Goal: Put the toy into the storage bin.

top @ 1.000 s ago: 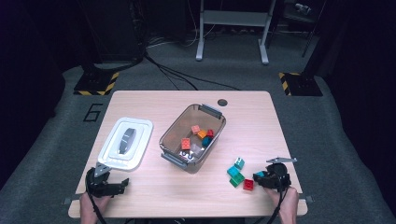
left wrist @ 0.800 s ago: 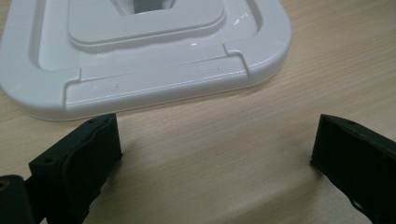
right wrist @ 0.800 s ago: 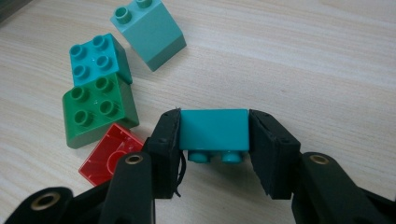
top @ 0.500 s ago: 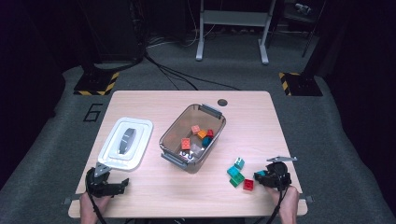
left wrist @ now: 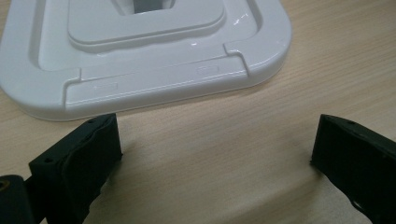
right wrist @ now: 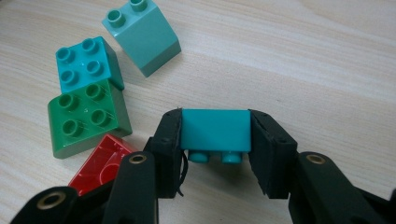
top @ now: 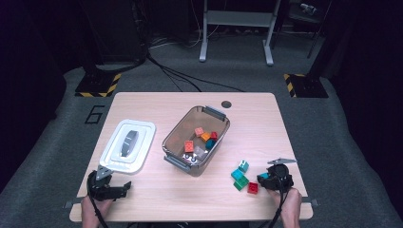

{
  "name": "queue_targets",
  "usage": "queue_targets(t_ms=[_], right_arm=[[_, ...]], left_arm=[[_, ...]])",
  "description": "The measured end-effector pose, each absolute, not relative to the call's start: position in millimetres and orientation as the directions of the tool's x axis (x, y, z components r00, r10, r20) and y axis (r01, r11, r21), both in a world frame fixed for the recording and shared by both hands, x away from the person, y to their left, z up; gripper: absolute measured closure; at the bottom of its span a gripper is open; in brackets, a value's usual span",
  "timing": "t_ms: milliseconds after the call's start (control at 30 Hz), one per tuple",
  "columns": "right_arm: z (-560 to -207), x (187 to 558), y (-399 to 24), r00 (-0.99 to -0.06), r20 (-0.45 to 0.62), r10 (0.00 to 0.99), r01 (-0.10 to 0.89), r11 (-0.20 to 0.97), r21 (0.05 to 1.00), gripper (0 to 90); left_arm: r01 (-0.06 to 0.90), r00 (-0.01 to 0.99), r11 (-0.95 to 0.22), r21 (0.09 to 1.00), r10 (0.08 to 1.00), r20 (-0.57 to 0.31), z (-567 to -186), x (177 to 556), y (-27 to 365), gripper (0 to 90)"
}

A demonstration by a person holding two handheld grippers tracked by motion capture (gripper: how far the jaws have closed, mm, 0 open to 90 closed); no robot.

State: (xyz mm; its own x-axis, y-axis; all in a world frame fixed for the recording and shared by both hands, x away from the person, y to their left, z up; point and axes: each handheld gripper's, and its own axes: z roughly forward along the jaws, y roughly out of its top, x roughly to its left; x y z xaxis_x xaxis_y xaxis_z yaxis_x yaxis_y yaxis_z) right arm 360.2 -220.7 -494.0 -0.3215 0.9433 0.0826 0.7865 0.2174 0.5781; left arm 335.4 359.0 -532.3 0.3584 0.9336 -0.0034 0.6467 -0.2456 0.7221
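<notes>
Wooden table (top: 142, 102) on grey carpet. Brown bin (top: 196, 139) at centre, bricks inside. White lid (top: 129, 146) left of bin. Left gripper (top: 114, 190) near-left, jaws wide apart, nothing between them, just short of lid. Right gripper (right wrist: 215, 154) near-right, jaws clamped on teal brick (right wrist: 215, 130), studs facing gripper. Green brick (right wrist: 86, 119), red brick (right wrist: 100, 163) just left.
</notes>
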Motion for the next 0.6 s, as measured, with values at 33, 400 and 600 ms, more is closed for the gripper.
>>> queue_targets(t_ms=[33,400,600], right_arm=[[-492.5,360.0,-220.7,-0.319,0.083,0.944,0.791,0.217,0.571,58.8],[-480.7,367.6,-217.2,-0.31,0.12,0.943,0.779,0.18,0.6,58.9],[-469.4,374.3,-212.5,-0.328,0.111,0.938,0.75,0.187,0.635,58.8]], left_arm=[[0.647,0.357,-0.246,0.722,0.934,-0.002,-532.3,335.4,359.0,1.3],[0.647,0.358,-0.246,0.722,0.934,-0.003,-532.3,335.4,359.0,1.2],[0.647,0.359,-0.246,0.722,0.934,-0.003,-532.3,335.4,359.0,1.3]])
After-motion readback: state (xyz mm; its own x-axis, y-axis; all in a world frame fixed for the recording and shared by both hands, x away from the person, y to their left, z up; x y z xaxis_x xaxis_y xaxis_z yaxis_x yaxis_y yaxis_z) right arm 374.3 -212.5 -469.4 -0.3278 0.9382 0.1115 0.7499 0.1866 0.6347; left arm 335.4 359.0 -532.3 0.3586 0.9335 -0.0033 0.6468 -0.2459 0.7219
